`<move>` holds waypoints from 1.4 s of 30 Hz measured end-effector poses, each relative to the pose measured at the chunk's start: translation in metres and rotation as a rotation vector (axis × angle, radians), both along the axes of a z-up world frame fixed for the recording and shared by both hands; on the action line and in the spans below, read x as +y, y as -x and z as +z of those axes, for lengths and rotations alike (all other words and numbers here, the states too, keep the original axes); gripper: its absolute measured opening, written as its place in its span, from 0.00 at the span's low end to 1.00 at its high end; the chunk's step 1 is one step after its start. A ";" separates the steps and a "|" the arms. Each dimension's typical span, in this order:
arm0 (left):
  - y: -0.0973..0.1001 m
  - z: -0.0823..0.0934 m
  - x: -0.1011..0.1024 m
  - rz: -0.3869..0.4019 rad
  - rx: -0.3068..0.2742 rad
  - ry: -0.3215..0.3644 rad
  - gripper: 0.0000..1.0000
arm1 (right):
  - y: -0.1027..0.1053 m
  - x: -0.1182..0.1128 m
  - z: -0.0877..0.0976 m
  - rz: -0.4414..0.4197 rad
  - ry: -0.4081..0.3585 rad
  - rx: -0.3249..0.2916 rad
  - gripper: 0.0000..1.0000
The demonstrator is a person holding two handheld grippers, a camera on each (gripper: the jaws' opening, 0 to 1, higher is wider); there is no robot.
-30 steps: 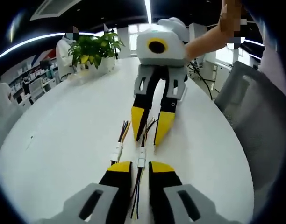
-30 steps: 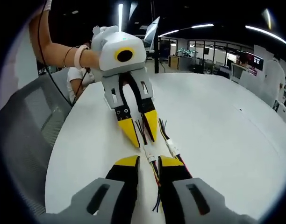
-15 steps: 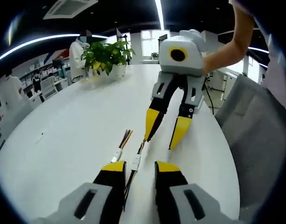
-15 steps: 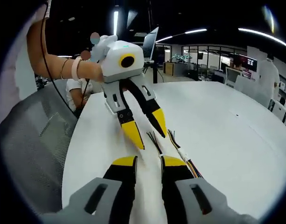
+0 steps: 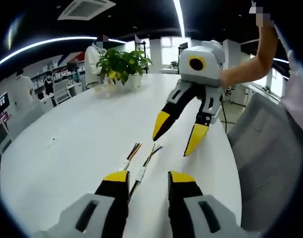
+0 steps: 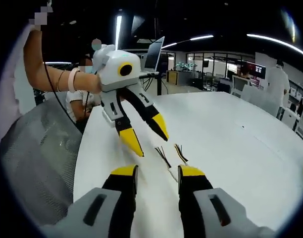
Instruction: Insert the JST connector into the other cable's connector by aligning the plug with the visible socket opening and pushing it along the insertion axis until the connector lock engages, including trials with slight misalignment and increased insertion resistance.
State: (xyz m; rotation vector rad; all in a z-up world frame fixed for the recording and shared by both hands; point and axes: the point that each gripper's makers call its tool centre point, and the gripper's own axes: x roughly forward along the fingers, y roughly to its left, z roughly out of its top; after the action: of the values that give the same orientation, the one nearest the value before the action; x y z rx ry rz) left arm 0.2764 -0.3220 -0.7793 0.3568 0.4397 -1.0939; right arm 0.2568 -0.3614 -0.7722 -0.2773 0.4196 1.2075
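Note:
Two short wire bundles with white JST connectors lie side by side on the white table (image 5: 77, 129). The left cable (image 5: 126, 161) and the right cable (image 5: 144, 166) lie just ahead of my left gripper (image 5: 149, 177), which is open and holds nothing. My right gripper (image 5: 177, 134) hangs open above the table beyond the cables, a person's arm behind it. In the right gripper view the same two cables (image 6: 163, 157) (image 6: 181, 153) lie loose between my open right gripper (image 6: 157, 171) and the raised, open left gripper (image 6: 148, 139).
A potted plant (image 5: 123, 63) stands at the table's far end. A grey mesh chair (image 5: 270, 148) (image 6: 32, 158) sits beside the table edge. People stand in the office behind. A laptop (image 6: 156, 47) is on a far desk.
Both grippers have drawn back and up from the cables and away from each other, and their jaws stand wider. The cables stay on the table.

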 end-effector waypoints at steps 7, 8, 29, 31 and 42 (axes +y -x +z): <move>0.011 0.005 0.001 0.019 0.000 0.004 0.26 | 0.002 -0.010 0.005 -0.048 -0.013 0.006 0.35; 0.011 0.007 0.001 0.024 -0.002 0.005 0.26 | 0.003 -0.010 0.008 -0.050 -0.018 -0.001 0.36; 0.035 0.037 0.015 0.143 -0.007 0.069 0.34 | 0.015 -0.027 0.029 -0.203 -0.150 0.052 0.49; 0.039 0.037 0.017 0.140 -0.011 0.060 0.35 | 0.017 -0.027 0.030 -0.206 -0.155 0.052 0.50; 0.050 0.037 0.023 0.194 0.024 0.070 0.47 | 0.027 -0.034 0.032 -0.252 -0.182 0.072 0.64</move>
State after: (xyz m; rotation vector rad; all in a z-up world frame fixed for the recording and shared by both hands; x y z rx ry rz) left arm 0.2261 -0.2986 -0.7422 0.2342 0.4467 -0.9231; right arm 0.2294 -0.3954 -0.7402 -0.0226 0.3914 1.0023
